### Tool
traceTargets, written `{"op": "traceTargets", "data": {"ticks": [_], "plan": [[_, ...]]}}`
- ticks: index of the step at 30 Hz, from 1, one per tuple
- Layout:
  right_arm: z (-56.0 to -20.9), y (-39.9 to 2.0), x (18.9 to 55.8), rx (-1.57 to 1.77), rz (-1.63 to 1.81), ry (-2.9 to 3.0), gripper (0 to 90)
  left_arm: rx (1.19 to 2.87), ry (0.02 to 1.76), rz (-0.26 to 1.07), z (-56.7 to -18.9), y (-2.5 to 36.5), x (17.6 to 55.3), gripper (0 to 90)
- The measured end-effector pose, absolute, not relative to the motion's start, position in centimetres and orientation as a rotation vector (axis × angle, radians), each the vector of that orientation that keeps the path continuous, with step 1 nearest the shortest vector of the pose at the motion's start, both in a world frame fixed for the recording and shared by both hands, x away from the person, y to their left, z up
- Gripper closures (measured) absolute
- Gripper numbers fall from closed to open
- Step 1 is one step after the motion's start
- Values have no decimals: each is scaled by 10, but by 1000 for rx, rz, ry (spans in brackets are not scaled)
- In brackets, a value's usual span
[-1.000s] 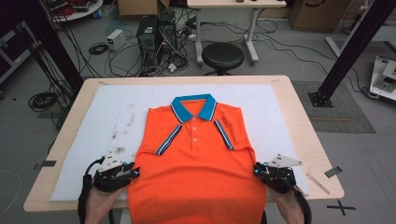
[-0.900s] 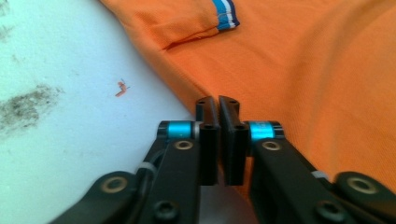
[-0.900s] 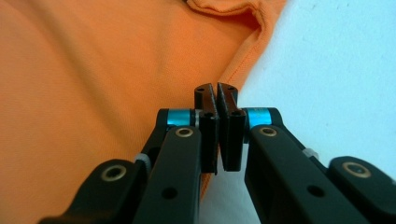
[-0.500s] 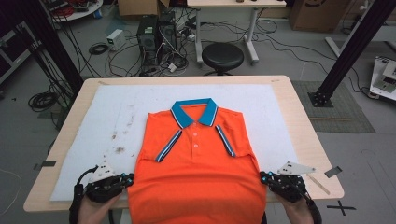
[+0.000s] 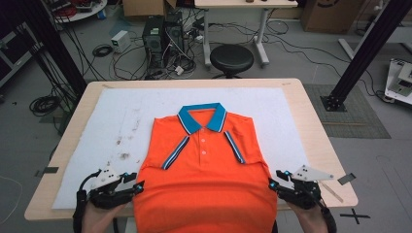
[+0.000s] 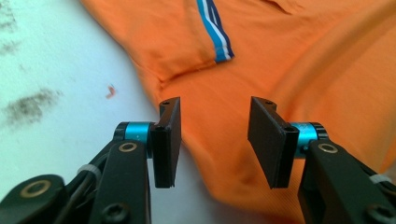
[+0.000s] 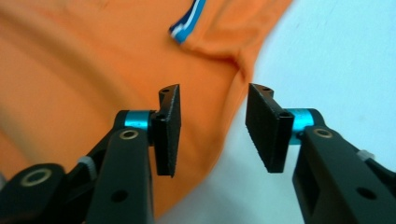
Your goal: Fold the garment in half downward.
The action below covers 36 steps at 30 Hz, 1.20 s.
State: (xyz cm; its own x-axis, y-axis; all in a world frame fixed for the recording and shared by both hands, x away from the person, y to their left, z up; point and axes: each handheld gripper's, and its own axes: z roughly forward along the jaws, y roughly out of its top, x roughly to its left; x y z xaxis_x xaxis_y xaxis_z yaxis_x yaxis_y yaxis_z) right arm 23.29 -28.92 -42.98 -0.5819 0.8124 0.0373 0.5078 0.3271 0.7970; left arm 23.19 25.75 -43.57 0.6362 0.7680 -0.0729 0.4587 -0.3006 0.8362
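Both grippers drawn back toward the frame's lower edge: left gripper [image 5: 137,187], right gripper [image 5: 272,183], jaws parted, nothing held; orange polo shirt [image 5: 206,165] released, folded.

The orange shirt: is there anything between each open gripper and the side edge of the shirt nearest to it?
Nothing visible. The left gripper looks straight at the edge of the orange shirt, with bare white sheet beside it. The right gripper also faces its edge of the shirt directly. Both have their jaws apart, holding nothing.

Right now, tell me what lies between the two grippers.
In the high view, the orange polo shirt's lower body spans the gap between the left gripper and right gripper.
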Motion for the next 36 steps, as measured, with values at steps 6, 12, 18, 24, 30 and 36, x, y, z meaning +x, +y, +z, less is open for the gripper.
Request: {"op": "traceTargets", "data": {"ticks": [6, 12, 18, 24, 30, 36], "plan": [[-432, -285, 264, 1206, 1139, 2247, 327, 1948, 927, 420, -429, 254, 250, 482], [-430, -278, 281, 1139, 1146, 2211, 275, 1923, 890, 432, -418, 254, 270, 431], [-421, -281, 300, 1162, 1210, 2177, 228, 1845, 888, 512, -408, 257, 296, 373], [-422, -288, 321, 1199, 1214, 2151, 216, 1854, 929, 492, -401, 259, 320, 373], [-426, -297, 336, 1295, 1197, 2089, 253, 1958, 946, 485, -381, 257, 354, 375], [-432, -297, 337, 1292, 1195, 2057, 254, 2007, 979, 463, -375, 248, 403, 376]]}}
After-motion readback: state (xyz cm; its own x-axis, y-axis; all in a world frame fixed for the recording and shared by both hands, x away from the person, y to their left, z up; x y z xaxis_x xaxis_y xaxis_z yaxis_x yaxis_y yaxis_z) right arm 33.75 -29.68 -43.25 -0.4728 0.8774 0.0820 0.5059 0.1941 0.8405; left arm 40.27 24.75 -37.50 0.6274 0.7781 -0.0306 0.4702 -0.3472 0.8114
